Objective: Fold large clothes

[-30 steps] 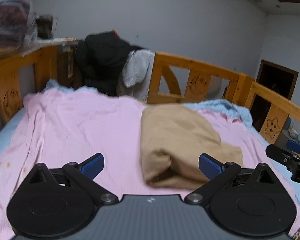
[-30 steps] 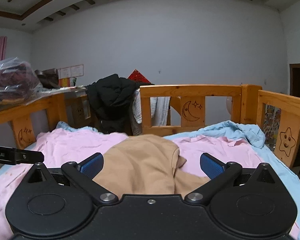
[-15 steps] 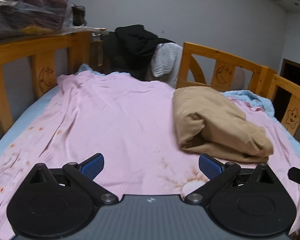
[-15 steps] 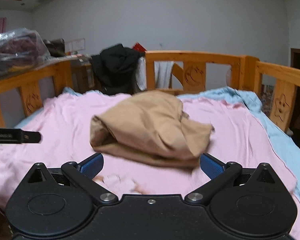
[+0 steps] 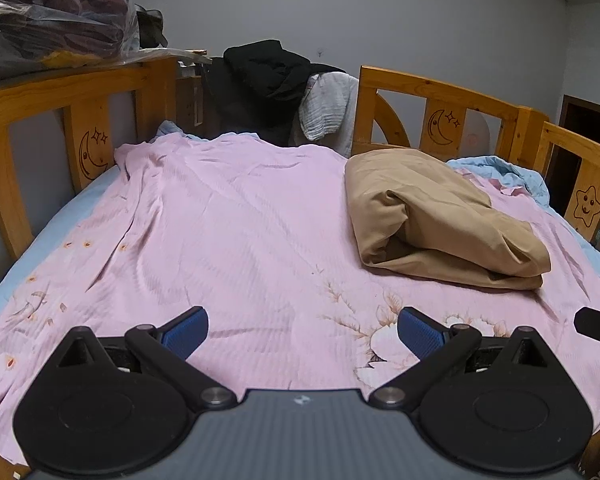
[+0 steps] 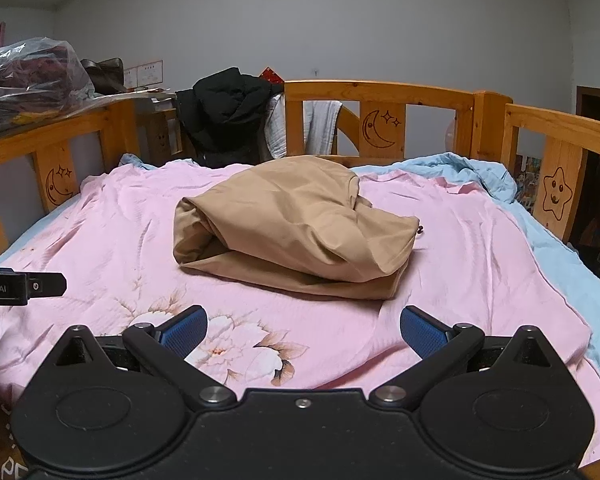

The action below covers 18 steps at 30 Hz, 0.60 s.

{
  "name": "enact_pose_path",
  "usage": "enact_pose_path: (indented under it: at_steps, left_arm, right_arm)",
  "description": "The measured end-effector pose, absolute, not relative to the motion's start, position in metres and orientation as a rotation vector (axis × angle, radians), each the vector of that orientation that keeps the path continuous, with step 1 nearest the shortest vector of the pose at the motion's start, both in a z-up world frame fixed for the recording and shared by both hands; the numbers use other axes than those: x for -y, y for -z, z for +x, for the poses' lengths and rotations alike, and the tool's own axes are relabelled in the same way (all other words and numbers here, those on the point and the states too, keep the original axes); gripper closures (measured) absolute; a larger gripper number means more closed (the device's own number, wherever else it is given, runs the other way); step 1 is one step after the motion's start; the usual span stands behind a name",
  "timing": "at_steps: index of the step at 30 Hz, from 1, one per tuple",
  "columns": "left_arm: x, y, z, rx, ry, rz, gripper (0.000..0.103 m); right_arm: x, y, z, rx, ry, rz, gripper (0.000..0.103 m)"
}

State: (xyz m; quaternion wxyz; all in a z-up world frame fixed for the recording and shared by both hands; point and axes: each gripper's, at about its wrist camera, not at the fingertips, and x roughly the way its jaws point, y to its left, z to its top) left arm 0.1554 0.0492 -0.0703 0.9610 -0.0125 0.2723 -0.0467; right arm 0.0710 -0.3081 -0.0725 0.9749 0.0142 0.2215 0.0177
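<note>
A tan garment (image 5: 440,216) (image 6: 296,228) lies in a loosely folded bundle on the pink floral sheet (image 5: 228,240) (image 6: 480,248) of the bed. My left gripper (image 5: 302,332) is open over the sheet's near edge, with the bundle ahead to its right. My right gripper (image 6: 303,330) is open too, empty, just short of the bundle's near edge. The tip of the right gripper (image 5: 598,326) shows at the right border of the left wrist view. The left gripper's body (image 6: 20,288) pokes in at the left of the right wrist view.
A wooden bed rail (image 6: 380,92) with moon and star carvings surrounds the bed. A black jacket (image 6: 224,112) and a white cloth (image 5: 328,112) hang over the far rail. A plastic bag of clothes (image 5: 52,20) sits on a shelf at left. A blue blanket (image 6: 460,168) lies bunched at far right.
Both grippers have drawn back toward the near edge and tilted down, so more of the pink sheet and its flower print shows. The tan bundle has not moved.
</note>
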Motion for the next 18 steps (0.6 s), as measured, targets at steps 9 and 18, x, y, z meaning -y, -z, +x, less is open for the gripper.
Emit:
enact_pose_path:
  at_steps: [9,18]
  left_arm:
    - [-0.0464,0.0688,0.1551,-0.541,0.105,-0.009,0.001]
    - [-0.0466,0.0689,0.1555,-0.546,0.104,-0.014,0.001]
  right_arm:
    - [0.3088,0.0720,0.0727,-0.451,-0.038,0.029,0.001]
    - [0.3079,0.0727,0.0743,-0.461,-0.034,0.030,0.001]
